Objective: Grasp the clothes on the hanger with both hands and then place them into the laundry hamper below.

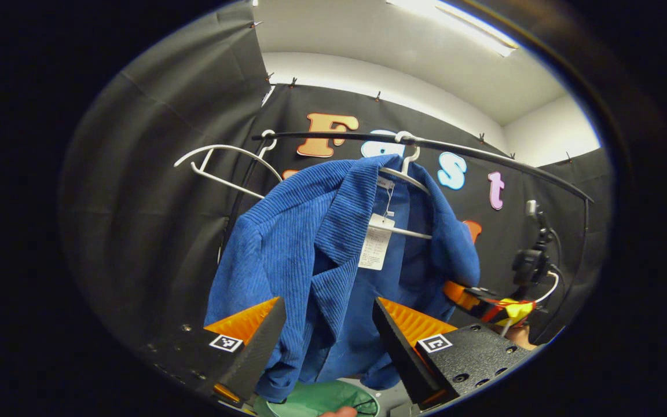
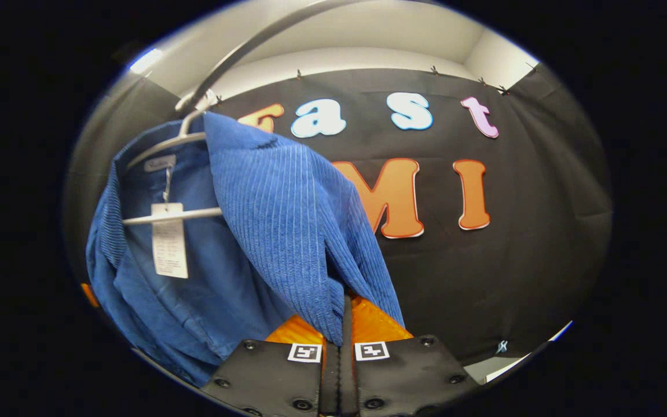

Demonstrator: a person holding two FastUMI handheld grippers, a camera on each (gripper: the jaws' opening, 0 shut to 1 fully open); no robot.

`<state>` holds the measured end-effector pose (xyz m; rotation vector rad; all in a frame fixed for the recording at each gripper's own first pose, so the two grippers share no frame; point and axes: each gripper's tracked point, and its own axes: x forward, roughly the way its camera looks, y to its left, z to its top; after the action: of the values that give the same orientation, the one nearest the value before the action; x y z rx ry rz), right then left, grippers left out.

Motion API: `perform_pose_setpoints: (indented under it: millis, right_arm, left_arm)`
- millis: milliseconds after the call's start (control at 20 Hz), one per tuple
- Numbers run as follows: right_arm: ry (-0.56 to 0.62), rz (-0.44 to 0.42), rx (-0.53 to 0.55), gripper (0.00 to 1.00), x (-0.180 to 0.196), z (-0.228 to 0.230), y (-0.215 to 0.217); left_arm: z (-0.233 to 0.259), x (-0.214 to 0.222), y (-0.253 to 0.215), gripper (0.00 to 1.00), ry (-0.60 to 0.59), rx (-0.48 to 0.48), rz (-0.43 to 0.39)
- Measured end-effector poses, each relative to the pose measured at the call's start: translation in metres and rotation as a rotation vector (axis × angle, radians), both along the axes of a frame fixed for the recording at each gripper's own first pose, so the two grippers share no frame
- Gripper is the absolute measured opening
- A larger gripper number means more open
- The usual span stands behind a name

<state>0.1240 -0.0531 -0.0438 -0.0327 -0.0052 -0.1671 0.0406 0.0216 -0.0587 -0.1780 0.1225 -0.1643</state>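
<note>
Blue jacket [image 1: 310, 255] hanging on a white hanger [image 1: 409, 174] from the rail [image 1: 484, 153], above the green hamper [image 1: 322, 401]. Left tool [image 1: 327, 330] spread wide, fingers flanking the jacket's front. Right tool [image 2: 339, 324] clamped tight on the jacket's edge. Spare hanger [image 1: 217, 165] alongside on the rail.

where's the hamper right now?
In the left gripper view the green laundry hamper sits at the bottom centre, directly under the hem of the blue jacket and between the open left gripper's fingers.
</note>
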Motion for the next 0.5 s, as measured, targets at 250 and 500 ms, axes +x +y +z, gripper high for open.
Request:
perform_pose_setpoints:
  millis: [250, 500]
  right_arm:
    - [-0.105, 0.130, -0.010, 0.07, -0.044, 0.056, -0.004]
    - [-0.149, 0.237, -0.033, 0.07, -0.069, 0.080, 0.009]
  left_arm:
    - [-0.036, 0.024, -0.020, 0.95, 0.024, 0.050, 0.141]
    - [-0.044, 0.077, -0.018, 0.91, -0.040, 0.112, 0.246]
